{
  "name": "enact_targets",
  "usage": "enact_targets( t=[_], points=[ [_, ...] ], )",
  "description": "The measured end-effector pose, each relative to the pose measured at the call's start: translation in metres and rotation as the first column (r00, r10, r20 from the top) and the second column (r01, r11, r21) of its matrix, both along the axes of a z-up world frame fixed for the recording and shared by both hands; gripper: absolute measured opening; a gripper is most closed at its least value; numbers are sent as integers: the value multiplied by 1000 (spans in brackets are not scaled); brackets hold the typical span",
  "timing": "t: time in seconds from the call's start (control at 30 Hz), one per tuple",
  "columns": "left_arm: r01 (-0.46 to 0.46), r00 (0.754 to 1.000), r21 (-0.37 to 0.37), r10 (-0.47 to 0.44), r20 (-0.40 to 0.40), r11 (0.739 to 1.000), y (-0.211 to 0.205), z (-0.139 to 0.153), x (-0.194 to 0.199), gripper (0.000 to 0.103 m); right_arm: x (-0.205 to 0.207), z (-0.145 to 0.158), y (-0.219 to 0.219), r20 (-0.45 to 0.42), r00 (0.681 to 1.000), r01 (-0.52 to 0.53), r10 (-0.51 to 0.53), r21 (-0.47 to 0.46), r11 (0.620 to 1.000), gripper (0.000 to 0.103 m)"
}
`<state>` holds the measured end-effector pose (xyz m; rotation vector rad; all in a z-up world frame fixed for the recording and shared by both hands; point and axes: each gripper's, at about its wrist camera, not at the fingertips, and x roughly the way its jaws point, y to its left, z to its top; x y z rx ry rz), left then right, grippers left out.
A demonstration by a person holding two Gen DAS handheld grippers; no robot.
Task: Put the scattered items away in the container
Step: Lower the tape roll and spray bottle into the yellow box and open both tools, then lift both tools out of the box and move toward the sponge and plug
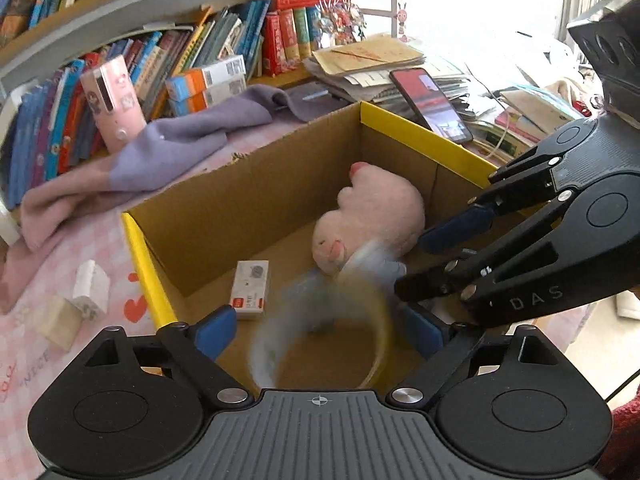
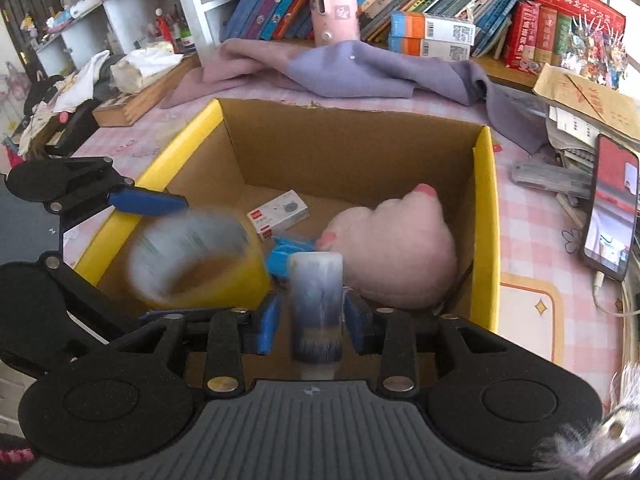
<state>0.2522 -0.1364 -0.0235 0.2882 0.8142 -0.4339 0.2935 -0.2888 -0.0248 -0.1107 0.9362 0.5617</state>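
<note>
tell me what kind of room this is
Probably a home study or bedroom desk: a shelf of books, a phone propped on paper piles, and a pink checked tablecloth under the cardboard box.

Ahead and left of the left tool (image 1: 320, 330), a lilac-and-pink cloth (image 1: 160, 152) lies crumpled on the pink checked bench (image 1: 108, 232). Behind the cloth a pink gadget (image 1: 114, 100) stands upright before a row of books (image 1: 168, 52). Ahead and right of the tool, a lit phone (image 1: 430, 104) rests tilted against stacked papers (image 1: 368, 56).
</note>
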Motion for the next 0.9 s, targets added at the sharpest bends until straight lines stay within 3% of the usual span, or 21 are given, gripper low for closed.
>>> enact_targets(
  t=[0.47, 0.63, 0.8, 0.9],
  points=[
    [-9, 996, -32, 12, 91, 999, 7, 30, -42, 93, -21, 30, -1, 77, 995, 50, -55, 61, 997, 48],
    [-6, 993, -74, 14, 114, 997, 16, 42, -60, 93, -43, 43, 4, 121, 990, 61, -68, 66, 996, 58],
    [-1, 990, -83, 12, 142, 997, 27, 48, -80, 93, -65, 50, 6, 156, 978, 126, -138, 80, 989, 61],
    [-18, 989, -107, 34, 145, 994, 38, 49, -90, 93, -83, 53, 7, 218, 956, 187, -199, 77, 979, 60]
  ],
)
